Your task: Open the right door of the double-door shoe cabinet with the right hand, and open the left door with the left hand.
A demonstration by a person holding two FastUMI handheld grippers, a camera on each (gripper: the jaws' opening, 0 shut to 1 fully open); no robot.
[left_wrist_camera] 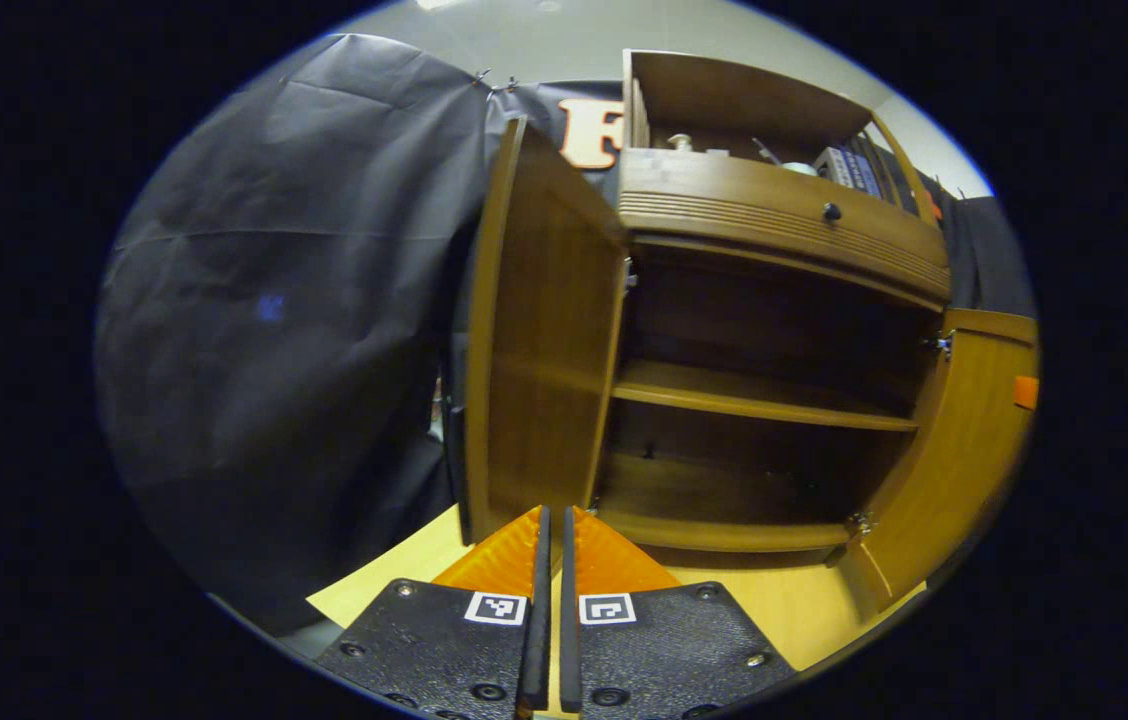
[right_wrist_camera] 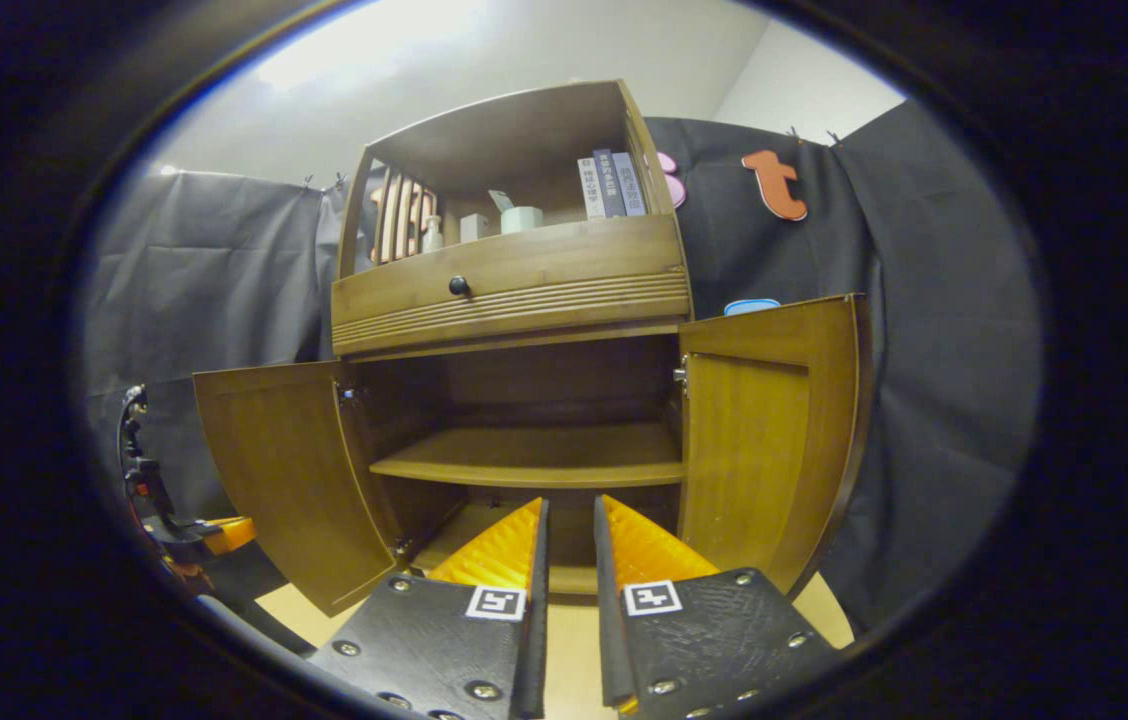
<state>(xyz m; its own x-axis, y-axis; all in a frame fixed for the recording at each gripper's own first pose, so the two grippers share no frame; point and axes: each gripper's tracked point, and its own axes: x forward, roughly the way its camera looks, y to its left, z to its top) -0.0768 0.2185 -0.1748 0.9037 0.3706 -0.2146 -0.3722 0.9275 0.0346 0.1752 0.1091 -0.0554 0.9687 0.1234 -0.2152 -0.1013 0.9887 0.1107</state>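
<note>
Booth floor (right_wrist_camera: 574,640) pale wood | shoe cabinet (right_wrist_camera: 524,400) doors both open | left gripper (left_wrist_camera: 551,530) together | right gripper (right_wrist_camera: 570,520) slightly apart

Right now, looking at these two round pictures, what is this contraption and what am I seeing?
A person holds a two-finger gripper in each hand, and a camera rides on each. In the left gripper view, the left gripper shows at the bottom, fingers nearly together and holding nothing. The right gripper view shows the right gripper, slightly parted, also empty. Both face a wooden shoe cabinet with its left door and right door swung open, bare shelves inside, a drawer and books above.
</note>
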